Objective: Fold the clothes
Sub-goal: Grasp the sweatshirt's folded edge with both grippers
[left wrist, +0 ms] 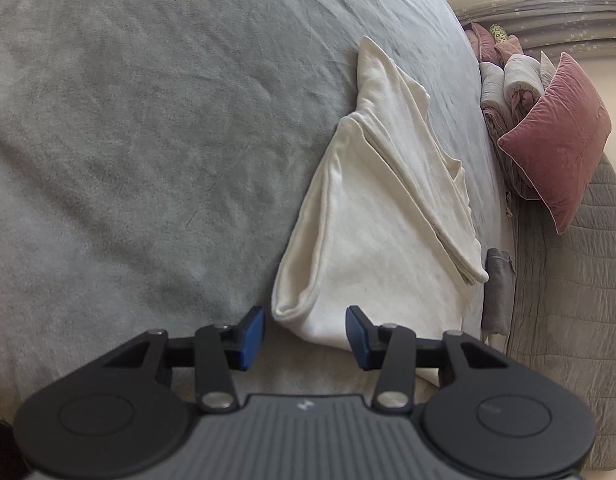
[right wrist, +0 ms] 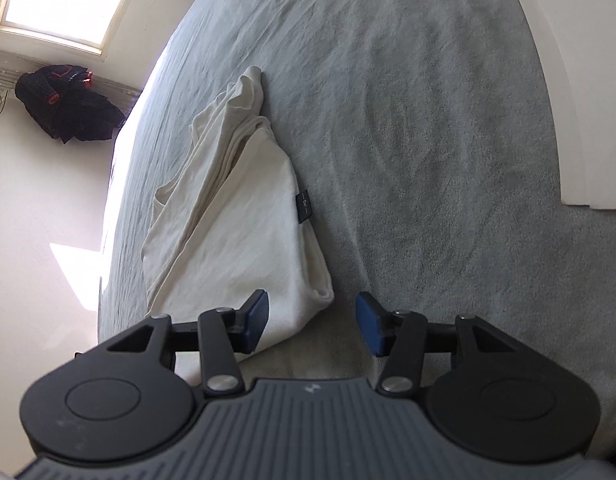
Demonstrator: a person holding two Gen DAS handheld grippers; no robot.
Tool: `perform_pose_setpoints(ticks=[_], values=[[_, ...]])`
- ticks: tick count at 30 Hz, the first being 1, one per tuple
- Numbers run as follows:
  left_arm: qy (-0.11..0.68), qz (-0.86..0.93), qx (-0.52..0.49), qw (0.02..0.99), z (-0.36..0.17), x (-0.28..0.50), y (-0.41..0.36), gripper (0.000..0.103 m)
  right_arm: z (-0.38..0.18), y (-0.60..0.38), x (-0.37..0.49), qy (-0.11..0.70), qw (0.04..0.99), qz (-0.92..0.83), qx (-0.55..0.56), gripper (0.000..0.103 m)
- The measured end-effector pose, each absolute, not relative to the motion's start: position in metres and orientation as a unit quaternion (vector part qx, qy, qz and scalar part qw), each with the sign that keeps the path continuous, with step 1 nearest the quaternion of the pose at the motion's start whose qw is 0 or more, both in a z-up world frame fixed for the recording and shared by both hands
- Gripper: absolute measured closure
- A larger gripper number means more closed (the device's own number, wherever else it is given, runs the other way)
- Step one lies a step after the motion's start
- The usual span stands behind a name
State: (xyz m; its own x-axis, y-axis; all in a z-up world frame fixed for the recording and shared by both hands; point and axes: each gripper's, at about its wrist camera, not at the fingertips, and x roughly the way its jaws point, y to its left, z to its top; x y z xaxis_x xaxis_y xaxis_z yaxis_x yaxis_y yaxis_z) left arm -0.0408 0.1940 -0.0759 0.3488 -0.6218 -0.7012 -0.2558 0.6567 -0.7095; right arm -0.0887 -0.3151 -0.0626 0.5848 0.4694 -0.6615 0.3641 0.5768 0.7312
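Observation:
A white garment [left wrist: 379, 216], folded lengthwise with a narrow end pointing away, lies on the grey bed cover [left wrist: 148, 140]. My left gripper [left wrist: 306, 336] hovers at its near left corner. The jaws stand apart with that rolled corner between the blue pads [left wrist: 252, 336], which do not press on it. In the right wrist view the same garment [right wrist: 244, 232] shows a small black label [right wrist: 303, 208] on its right edge. My right gripper [right wrist: 312, 320] is open over the near right corner, its left pad above the fabric and its right pad over the bare bed cover [right wrist: 427, 140].
A pink cushion [left wrist: 559, 140] and rolled blankets [left wrist: 507, 80] sit beyond the bed's right edge on a grey quilted surface [left wrist: 567, 300]. Dark clothes [right wrist: 64, 104] hang on the wall under a window [right wrist: 60, 0]. A white board [right wrist: 579, 100] borders the bed.

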Motion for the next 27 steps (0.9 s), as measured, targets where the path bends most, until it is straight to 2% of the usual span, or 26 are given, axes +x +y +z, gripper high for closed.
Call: perform_pose_setpoints(ticks=[3,6,7,9,27], values=[[0.549,-0.127,-0.393,0.727,-0.078,-0.039,0.189,0.067,-0.066,-0.317,-0.085,0.447,0.761,0.034,0.47,0.058],[0.55,-0.124,-0.385,0.731,-0.078,-0.036,0.185,0.078,-0.069,-0.316,-0.085,0.444,0.755,0.031,0.481,0.074],[0.55,-0.127,-0.382,0.732,-0.077,-0.036,0.185,0.087,-0.069,-0.316,-0.086,0.445,0.753,0.031,0.484,0.081],[0.548,-0.132,-0.382,0.732,-0.074,-0.036,0.186,0.09,-0.067,-0.317,-0.087,0.441,0.752,0.037,0.488,0.088],[0.41,-0.176,-0.516,0.731,-0.027,-0.015,0.194,0.094,-0.023,-0.334,-0.054,0.331,0.732,0.101,0.587,0.091]])
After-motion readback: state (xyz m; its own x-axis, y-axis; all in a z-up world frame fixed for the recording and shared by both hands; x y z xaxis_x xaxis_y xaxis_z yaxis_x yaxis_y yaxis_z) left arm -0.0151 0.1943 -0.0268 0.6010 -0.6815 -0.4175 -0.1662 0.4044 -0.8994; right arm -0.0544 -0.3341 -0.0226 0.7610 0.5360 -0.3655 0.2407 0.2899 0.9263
